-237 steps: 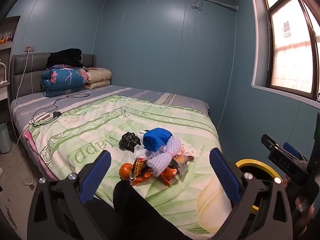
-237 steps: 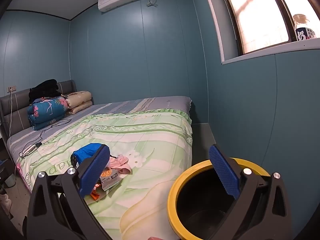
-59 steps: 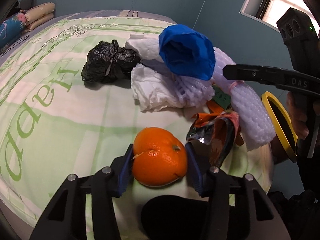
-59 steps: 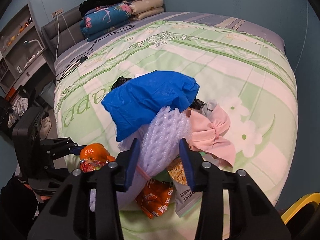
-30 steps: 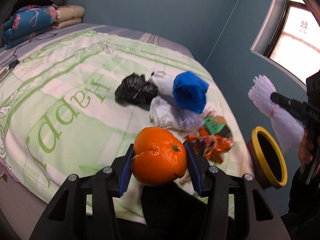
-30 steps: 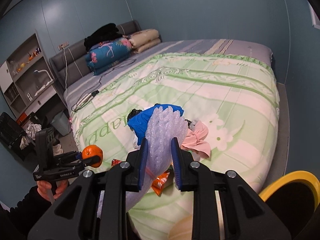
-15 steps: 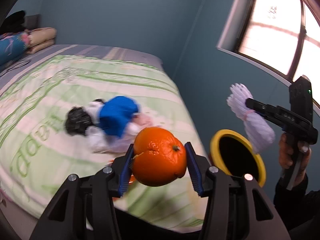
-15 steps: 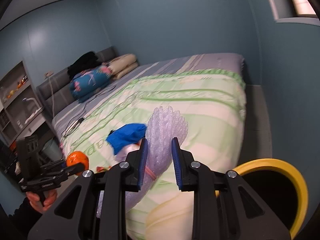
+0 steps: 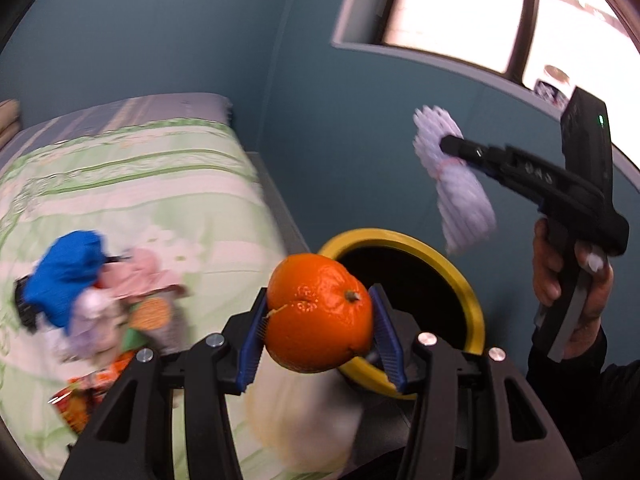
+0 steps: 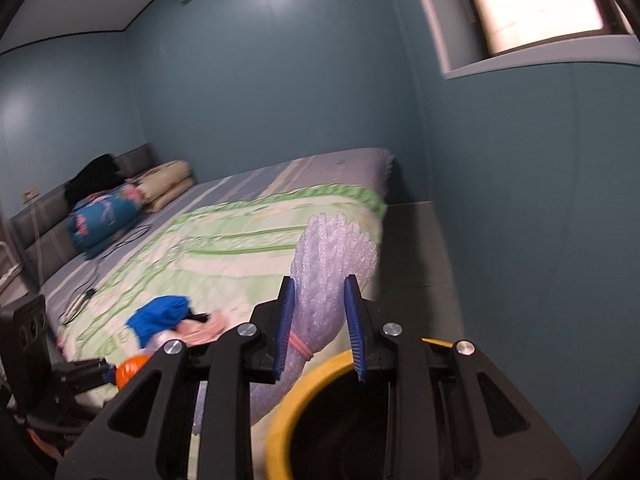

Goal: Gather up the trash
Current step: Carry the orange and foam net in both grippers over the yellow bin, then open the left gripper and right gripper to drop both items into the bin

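Wrist views, shared bin (image 9: 472, 300) and bed (image 10: 240, 248)

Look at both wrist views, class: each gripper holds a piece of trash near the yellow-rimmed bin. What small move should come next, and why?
Probably carry the right gripper a little further over the bin and open it. It is shut on the foam net, whose tail already hangs by the yellow rim, so a release should drop it in. The left gripper, shut on the orange, can follow.

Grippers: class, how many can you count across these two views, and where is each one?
2. The left gripper holds an orange near the yellow-rimmed bin; the right gripper holds a white foam net above that bin.
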Action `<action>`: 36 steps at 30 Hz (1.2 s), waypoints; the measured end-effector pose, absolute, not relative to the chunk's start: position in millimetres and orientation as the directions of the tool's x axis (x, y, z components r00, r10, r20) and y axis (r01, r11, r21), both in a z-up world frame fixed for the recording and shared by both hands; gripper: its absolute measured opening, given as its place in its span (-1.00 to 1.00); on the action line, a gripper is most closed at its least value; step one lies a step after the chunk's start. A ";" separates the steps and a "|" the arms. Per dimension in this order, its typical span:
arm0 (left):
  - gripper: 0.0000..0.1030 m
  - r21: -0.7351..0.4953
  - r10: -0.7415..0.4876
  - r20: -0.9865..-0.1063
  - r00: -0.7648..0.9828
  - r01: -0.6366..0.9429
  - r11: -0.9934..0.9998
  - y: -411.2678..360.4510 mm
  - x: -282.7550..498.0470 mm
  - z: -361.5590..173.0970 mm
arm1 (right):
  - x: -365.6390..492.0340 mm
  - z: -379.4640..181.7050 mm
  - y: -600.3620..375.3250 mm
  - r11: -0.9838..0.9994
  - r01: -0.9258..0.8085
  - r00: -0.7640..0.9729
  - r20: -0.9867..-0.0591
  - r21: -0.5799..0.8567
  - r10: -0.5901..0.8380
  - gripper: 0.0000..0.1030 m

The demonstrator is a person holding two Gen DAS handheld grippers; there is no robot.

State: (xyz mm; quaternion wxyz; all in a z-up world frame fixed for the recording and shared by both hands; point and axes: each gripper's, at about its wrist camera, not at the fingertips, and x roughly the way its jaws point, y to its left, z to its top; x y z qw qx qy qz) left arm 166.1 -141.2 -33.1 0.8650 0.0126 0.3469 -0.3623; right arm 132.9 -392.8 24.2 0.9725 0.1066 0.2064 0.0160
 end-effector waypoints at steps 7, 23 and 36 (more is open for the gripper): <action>-0.10 -0.247 -0.643 -0.654 0.397 0.692 0.678 -196.9 174.4 -56.0 | 129.1 15.9 -419.2 0.982 0.132 0.911 -0.407 0.139 -0.065 -0.53; -0.10 -0.280 -0.612 -0.745 0.265 0.708 0.648 -255.8 176.6 -101.2 | 150.0 -29.3 -450.5 0.947 0.140 0.835 -0.548 0.289 0.044 -0.50; -0.06 -0.306 -0.612 -0.754 0.239 0.697 0.649 -260.0 186.2 -115.1 | 151.4 -35.4 -461.0 0.933 0.191 0.816 -0.578 0.305 0.022 -0.28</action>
